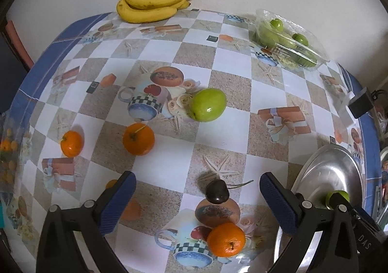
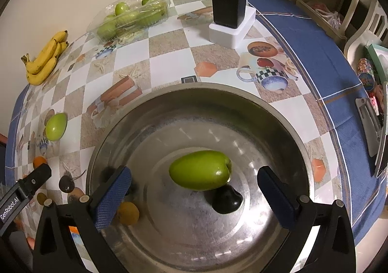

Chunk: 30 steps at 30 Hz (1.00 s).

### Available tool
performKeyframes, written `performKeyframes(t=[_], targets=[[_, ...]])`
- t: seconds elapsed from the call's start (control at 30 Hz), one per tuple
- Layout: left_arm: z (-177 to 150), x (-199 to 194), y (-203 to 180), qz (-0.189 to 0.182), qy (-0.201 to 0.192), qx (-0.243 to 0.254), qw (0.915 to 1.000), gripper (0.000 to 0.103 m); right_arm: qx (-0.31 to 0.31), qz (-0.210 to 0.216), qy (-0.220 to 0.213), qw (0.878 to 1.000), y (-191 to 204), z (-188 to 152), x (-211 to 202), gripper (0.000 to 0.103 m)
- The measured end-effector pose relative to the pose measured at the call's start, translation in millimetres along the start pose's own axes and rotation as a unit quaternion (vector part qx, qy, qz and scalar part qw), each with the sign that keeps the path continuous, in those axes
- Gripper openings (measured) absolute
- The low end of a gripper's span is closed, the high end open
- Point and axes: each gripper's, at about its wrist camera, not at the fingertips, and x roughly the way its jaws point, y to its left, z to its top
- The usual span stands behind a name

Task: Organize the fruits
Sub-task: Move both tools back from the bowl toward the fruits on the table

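While level, green fruit (image 2: 200,170) crosswise

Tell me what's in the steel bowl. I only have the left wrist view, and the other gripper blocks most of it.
Observer: A green fruit lies on its side near the middle of the steel bowl.
Operator: Is it alone?
Observer: No, a dark fruit sits right against it, on the side nearer the camera.
Operator: Is the right gripper holding either one?
Observer: No, the right gripper is open, with its pads clear of both fruits.
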Motion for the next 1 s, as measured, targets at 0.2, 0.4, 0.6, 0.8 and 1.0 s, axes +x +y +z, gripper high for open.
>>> performKeyframes(t=[0.2,0.4,0.6,0.8,1.0], targets=[[-1,-5,2,0.002,-0.001,0.012,0.9999,0.103,-0.006,-0.002,0.007,1.0,11,-4,-4,0.103],[0,-17,17,0.008,-0.012,0.018,0.9997,0.103,-0.033,0.023,0.013,0.999,42,-12,-10,0.103],[7,-31,49,0.015,-0.028,-0.002,0.9995,0.103,-0.072,0.069,0.013,0.995,88,-23,-17,0.103],[9,-42,83,0.005,-0.038,-0.04,0.9985,0.103,-0.114,0.102,0.018,0.988,128,-36,-22,0.103],[7,-44,104,-0.001,-0.038,-0.062,0.9974,0.103,-0.161,0.116,0.019,0.98,157,-50,-25,0.103]])
